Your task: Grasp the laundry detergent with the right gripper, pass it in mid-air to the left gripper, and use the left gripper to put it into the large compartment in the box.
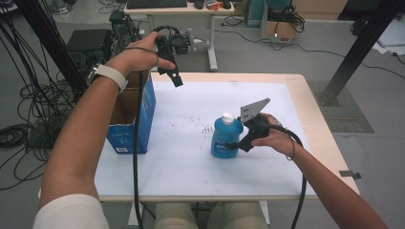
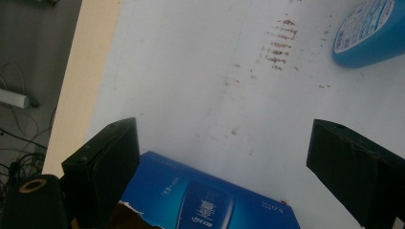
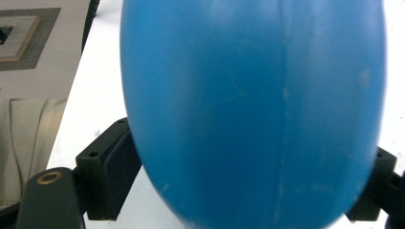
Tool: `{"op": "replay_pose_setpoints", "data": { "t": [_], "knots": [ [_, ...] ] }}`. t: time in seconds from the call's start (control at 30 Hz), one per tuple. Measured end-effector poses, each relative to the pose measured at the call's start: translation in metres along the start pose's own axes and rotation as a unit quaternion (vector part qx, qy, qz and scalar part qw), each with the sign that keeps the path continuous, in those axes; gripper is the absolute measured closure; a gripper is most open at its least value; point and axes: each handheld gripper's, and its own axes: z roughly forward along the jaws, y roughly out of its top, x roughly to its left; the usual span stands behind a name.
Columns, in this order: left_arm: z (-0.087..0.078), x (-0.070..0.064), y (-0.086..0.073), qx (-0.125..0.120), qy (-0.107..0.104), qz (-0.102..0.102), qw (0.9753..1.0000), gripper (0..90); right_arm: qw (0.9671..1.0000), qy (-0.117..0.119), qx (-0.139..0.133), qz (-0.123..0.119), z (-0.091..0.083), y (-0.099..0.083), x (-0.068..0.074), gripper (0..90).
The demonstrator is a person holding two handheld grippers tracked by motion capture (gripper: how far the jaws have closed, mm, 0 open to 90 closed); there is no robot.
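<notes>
At the left edge of the tabletop [image 1: 191, 176] sits an open blue cardboard box [image 1: 138, 124], its top flaps raised. Above its far end hangs the left hand-held gripper [image 1: 175, 78], jaws spread wide and holding nothing, tilted down toward the white surface. Brown specks [image 1: 206, 128] mark the sheet near the middle. Right of them stands a blue bottle [image 1: 226, 137] with a white cap, upright. The right hand-held gripper [image 1: 235, 144] is clamped around the bottle's lower body, one jaw on either side.
</notes>
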Motion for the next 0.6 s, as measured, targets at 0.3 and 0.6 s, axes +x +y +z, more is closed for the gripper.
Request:
{"op": "replay_pose_setpoints", "data": {
  "t": [0.3, 0.6],
  "knots": [
    [0.0005, 0.0001, -0.0005, 0.000, 0.000, -0.002, 1.0000, 11.3, 0.9999, 0.002, -0.013, -0.003, 0.0030, -0.0010, -0.0011, 19.4],
    [0.0001, 0.0000, -0.0005, 0.000, 0.000, 0.000, 1.0000, 11.3, 0.9998, 0.006, -0.021, 0.000, 0.0044, -0.0018, -0.0003, 21.3]
  ]
}}
